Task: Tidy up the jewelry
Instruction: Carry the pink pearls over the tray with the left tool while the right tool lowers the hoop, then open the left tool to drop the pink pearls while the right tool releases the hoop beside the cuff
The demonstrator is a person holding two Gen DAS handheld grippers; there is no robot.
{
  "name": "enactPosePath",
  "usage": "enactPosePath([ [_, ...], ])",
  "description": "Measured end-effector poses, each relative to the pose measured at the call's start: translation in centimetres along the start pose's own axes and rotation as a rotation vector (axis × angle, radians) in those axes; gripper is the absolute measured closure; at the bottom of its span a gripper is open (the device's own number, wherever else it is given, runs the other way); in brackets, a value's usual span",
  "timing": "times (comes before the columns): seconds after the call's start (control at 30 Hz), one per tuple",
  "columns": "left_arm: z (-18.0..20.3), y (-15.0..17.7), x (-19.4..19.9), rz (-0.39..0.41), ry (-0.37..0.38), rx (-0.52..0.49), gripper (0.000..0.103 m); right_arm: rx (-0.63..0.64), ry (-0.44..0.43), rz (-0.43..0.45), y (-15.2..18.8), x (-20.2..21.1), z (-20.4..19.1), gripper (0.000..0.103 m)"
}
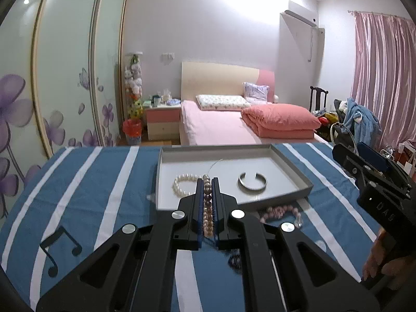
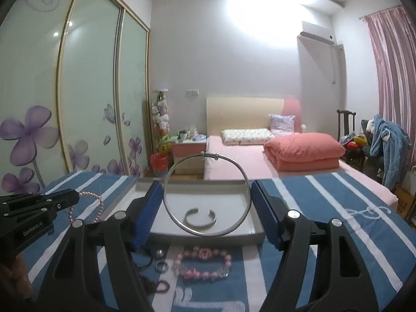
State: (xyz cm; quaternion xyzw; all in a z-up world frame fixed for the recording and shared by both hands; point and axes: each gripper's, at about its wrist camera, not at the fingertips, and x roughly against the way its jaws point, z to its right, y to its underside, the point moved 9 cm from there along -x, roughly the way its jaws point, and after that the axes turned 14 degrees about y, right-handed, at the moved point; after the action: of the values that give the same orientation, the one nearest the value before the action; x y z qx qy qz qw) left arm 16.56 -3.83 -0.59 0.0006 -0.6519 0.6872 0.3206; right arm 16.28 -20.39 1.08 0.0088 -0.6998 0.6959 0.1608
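Note:
My left gripper [image 1: 207, 180] is shut on a string of pinkish pearl beads [image 1: 207, 202], which runs between its blue pads. In the right wrist view that bracelet [image 2: 100, 202] hangs in a loop from the left gripper [image 2: 76, 197], over the tray's left side. My right gripper [image 2: 206, 184] is shut on a large thin silver bangle [image 2: 179, 223], held upright above the grey tray [image 2: 208, 236]. In the tray lie a silver cuff [image 2: 200, 219] and a white pearl bracelet [image 1: 182, 184]. The right gripper [image 1: 338, 153] shows at the right edge of the left wrist view.
A pink flower-bead bracelet [image 2: 202, 262], two small rings [image 2: 161, 265] and a dark red beaded cord [image 2: 156, 283] lie on the blue striped cloth [image 2: 325, 208] in front of the tray. Beyond the table stands a bed [image 2: 247, 161], with a mirrored wardrobe [image 2: 91, 91] on the left.

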Motion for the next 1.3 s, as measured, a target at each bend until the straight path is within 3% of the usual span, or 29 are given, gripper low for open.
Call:
enactPosePath([
  [0.77,-1.4,-3.4,-4.4,0.041,-0.048,-0.004,0.097,-0.025,0.017,0.038,-1.9,-4.3,-0.8,0.035],
  [1.3,-2.6,-3.1,-10.4,-0.027,-0.053,0.008,0.097,-0.001,0.022,-0.113,0.5,-13.4,-2.0,0.035],
])
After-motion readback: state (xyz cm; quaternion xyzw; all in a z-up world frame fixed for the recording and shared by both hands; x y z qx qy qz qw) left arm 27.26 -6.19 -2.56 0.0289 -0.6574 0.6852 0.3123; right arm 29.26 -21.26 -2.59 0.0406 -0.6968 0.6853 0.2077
